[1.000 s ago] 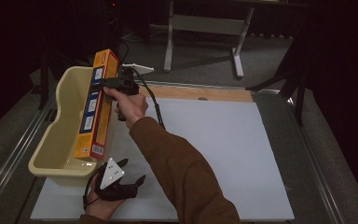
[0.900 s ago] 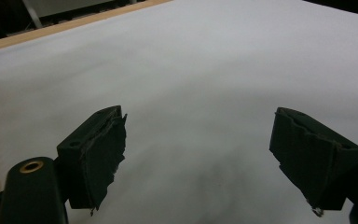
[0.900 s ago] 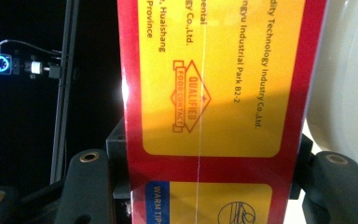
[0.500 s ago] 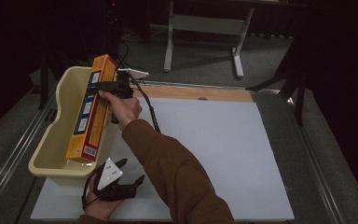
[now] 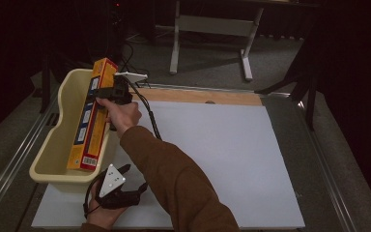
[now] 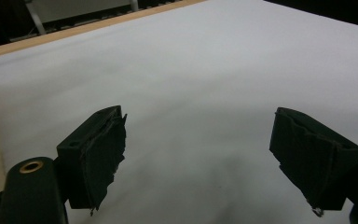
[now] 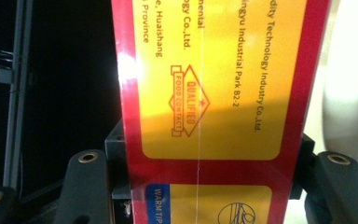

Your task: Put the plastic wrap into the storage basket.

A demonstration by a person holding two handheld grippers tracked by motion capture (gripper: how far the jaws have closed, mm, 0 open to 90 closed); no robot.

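The right gripper (image 5: 107, 93) is clenched on a long red and yellow box (image 5: 91, 116); in the right gripper view its two jaws press the narrow sides of the box (image 7: 219, 93), which carries printed text and a "Qualified food contact" mark. The box stands on its long edge inside a cream plastic tub (image 5: 58, 145), tilted so that its far end rises above the far rim of the tub and its near end rests low at the near wall. The right hand (image 5: 123, 115), with a brown sleeve (image 5: 174, 179) behind it, reaches over the right side of the tub.

The left gripper (image 5: 134, 192) is released, its jaws wide apart with nothing between them. It lies just beside the near right corner of the tub, held by the left hand (image 5: 101, 212), low over a white sheet (image 5: 222, 159). In the left gripper view the sheet (image 6: 191, 84) is bare in front of the jaws. The tub sits at the left edge of this sheet, on a table (image 5: 328, 159) with a wooden strip (image 5: 198, 95) beyond the sheet.
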